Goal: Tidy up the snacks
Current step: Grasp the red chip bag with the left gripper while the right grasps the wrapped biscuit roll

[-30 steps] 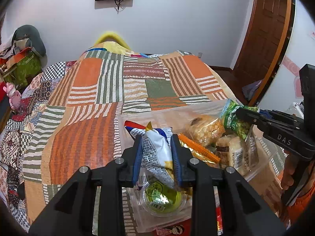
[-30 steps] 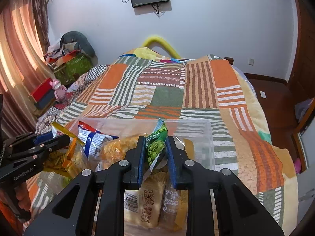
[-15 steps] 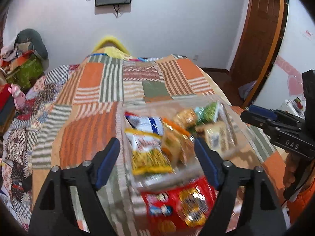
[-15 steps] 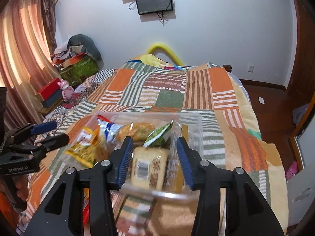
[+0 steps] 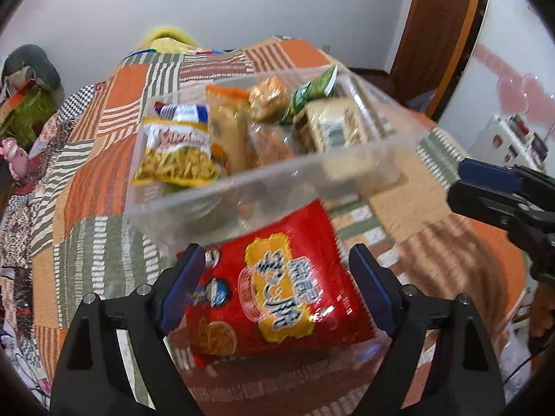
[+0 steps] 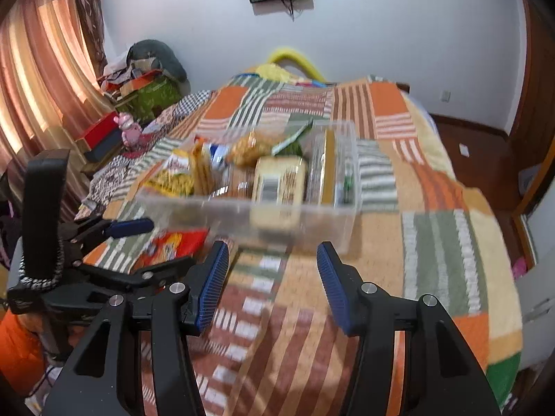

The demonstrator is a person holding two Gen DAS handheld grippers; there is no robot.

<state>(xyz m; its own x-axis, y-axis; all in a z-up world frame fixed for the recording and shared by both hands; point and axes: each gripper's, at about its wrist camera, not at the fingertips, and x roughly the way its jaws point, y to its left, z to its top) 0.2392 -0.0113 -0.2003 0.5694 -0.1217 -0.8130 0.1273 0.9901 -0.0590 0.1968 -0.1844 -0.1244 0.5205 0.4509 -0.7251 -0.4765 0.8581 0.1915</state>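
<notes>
Left wrist view: left gripper (image 5: pixel 275 289), lower centre, jaws spread wide, straddling red bag (image 5: pixel 277 291); not pinching it.
Right wrist view: right gripper (image 6: pixel 272 284), lower centre, jaws spread, holding nothing, above quilt (image 6: pixel 433 225).
Bin (image 5: pixel 242 201): clear, frame centre, on the quilt.
Stowed: yellow chips (image 5: pixel 177 159), blue pack (image 5: pixel 184 112), green pack (image 5: pixel 312 92), tan packets (image 5: pixel 334 126), others.
Outstanding: red bag, just outside bin's near wall.
Progress: judged nearly complete; one bag left.
</notes>
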